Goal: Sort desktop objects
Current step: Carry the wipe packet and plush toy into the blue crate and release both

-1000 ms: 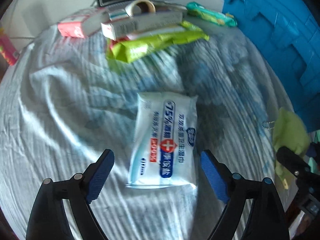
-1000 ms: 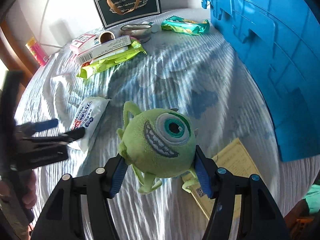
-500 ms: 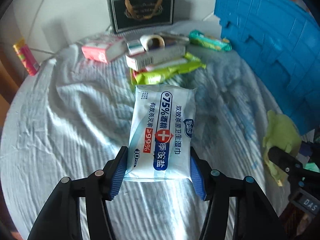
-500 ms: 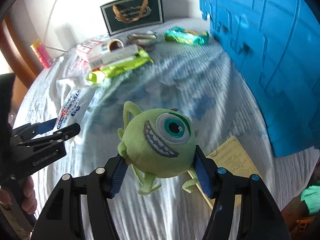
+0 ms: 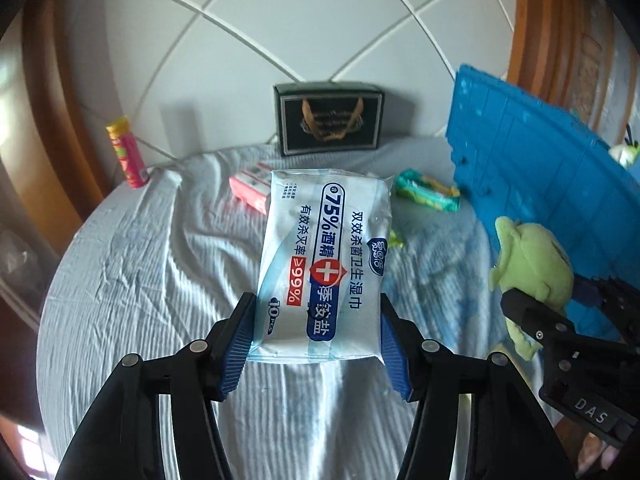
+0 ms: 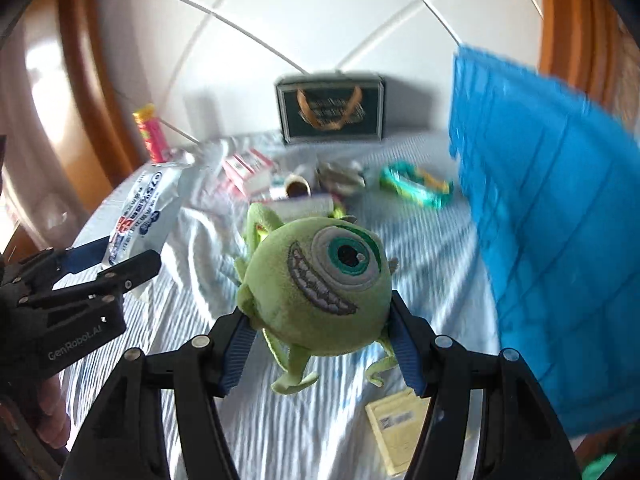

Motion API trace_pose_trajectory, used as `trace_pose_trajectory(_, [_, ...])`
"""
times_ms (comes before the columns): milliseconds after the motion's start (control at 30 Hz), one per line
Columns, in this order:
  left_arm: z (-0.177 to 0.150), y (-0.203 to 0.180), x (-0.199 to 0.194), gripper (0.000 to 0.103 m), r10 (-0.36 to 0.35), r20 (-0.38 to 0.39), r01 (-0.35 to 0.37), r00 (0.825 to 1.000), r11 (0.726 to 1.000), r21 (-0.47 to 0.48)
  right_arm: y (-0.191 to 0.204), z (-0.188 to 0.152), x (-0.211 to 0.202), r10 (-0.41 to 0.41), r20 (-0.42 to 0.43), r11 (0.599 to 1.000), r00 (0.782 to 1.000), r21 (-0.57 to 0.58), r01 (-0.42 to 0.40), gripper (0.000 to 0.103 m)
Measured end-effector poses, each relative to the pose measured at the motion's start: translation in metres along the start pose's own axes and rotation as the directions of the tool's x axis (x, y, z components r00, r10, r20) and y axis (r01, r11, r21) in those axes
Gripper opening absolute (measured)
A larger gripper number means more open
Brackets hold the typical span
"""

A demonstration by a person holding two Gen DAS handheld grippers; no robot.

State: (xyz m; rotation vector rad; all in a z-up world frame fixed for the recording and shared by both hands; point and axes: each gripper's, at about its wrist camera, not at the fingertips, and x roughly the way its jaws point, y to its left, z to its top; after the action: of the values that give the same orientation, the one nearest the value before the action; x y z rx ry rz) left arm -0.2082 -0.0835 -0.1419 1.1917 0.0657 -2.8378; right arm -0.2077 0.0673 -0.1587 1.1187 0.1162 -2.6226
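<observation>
My left gripper [image 5: 316, 344] is shut on a white and blue pack of wet wipes [image 5: 324, 264], lifted above the striped cloth. From the right wrist view the same wipes pack [image 6: 140, 208] shows at the left in the left gripper [image 6: 116, 264]. My right gripper [image 6: 320, 344] is shut on a green one-eyed plush toy [image 6: 320, 288], also held up off the cloth. In the left wrist view the plush toy [image 5: 532, 272] appears at the right, beside the blue crate [image 5: 552, 184].
A blue plastic crate [image 6: 552, 220] stands along the right. At the back lie a dark gift bag [image 5: 330, 118], a pink box [image 5: 250, 190], a green packet [image 5: 428, 194], a tape roll [image 6: 296, 188] and a pink tube [image 5: 126, 152]. A yellow card [image 6: 396, 432] lies on the cloth.
The left gripper closed on the wipes pack and lifted it off the cloth. Both grippers rose and tilted up, so the wall now shows; the right one kept hold of the plush toy.
</observation>
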Motion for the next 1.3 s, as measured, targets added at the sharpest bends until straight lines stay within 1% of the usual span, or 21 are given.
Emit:
trace_pose_trajectory(133, [0.005, -0.017, -0.029, 0.057, 0.012, 0.046, -0.01, 0.999, 0.999, -0.041, -0.008, 0.017, -0.03, 0.021, 0.06, 0.996, 0.998, -0.09, -0.015, 0.061])
trace_pose_trajectory(267, [0.012, -0.033, -0.05, 0.057, 0.016, 0.085, -0.013, 0.996, 0.999, -0.036, -0.018, 0.029, -0.06, 0.025, 0.121, 0.992, 0.992, -0.126, -0.01, 0.061])
trace_pose_trajectory(367, [0.02, -0.043, -0.062, 0.057, -0.01, 0.121, 0.011, 0.993, 1.0, -0.011, -0.028, 0.033, -0.08, 0.017, 0.167, 0.994, 0.986, -0.112, 0.002, 0.061])
trace_pose_trajectory(467, [0.027, -0.056, -0.076, 0.057, -0.051, 0.166, 0.049, 0.985, 0.999, 0.015, -0.042, 0.034, -0.101, -0.012, 0.219, 0.997, 0.976, -0.069, 0.028, 0.061])
trace_pose_trajectory(533, [0.033, -0.068, -0.085, 0.057, -0.083, 0.195, 0.079, 0.977, 0.996, 0.03, -0.058, 0.031, -0.117, -0.049, 0.247, 0.998, 0.968, -0.03, 0.058, 0.061])
trace_pose_trajectory(600, [0.039, -0.087, -0.095, 0.057, -0.129, 0.209, 0.119, 0.969, 0.991, 0.058, -0.078, 0.027, -0.134, -0.092, 0.271, 0.996, 0.958, 0.012, 0.093, 0.061])
trace_pose_trajectory(700, [0.049, -0.133, -0.107, 0.057, -0.2, 0.222, 0.178, 0.954, 0.977, 0.116, -0.119, 0.018, -0.158, -0.162, 0.276, 0.986, 0.947, 0.085, 0.144, 0.061])
trace_pose_trajectory(800, [0.058, -0.18, -0.119, 0.057, -0.271, 0.23, 0.234, 0.935, 0.956, 0.175, -0.168, 0.006, -0.181, -0.243, 0.268, 0.966, 0.932, 0.152, 0.208, 0.061])
trace_pose_trajectory(867, [0.062, -0.214, -0.122, 0.057, -0.31, 0.221, 0.268, 0.925, 0.942, 0.201, -0.202, -0.001, -0.195, -0.294, 0.256, 0.95, 0.921, 0.185, 0.252, 0.061])
trace_pose_trajectory(1000, [0.067, -0.294, -0.12, 0.057, -0.36, 0.195, 0.312, 0.912, 0.92, 0.237, -0.262, -0.011, -0.211, -0.336, 0.234, 0.935, 0.912, 0.2, 0.293, 0.061])
trace_pose_trajectory(1067, [0.068, -0.33, -0.114, 0.057, -0.37, 0.168, 0.324, 0.914, 0.913, 0.246, -0.292, -0.015, -0.218, -0.348, 0.226, 0.931, 0.91, 0.197, 0.307, 0.061])
trace_pose_trajectory(1167, [0.066, -0.383, -0.099, 0.057, -0.363, 0.112, 0.326, 0.925, 0.91, 0.257, -0.336, -0.018, -0.226, -0.362, 0.21, 0.927, 0.909, 0.189, 0.325, 0.061])
trace_pose_trajectory(1233, [0.064, -0.411, -0.089, 0.057, -0.352, 0.078, 0.321, 0.933, 0.909, 0.265, -0.356, -0.019, -0.223, -0.351, 0.196, 0.93, 0.916, 0.183, 0.318, 0.061])
trace_pose_trajectory(1300, [0.062, -0.431, -0.08, 0.057, -0.331, 0.056, 0.305, 0.942, 0.912, 0.274, -0.373, -0.021, -0.216, -0.334, 0.183, 0.936, 0.925, 0.178, 0.303, 0.061])
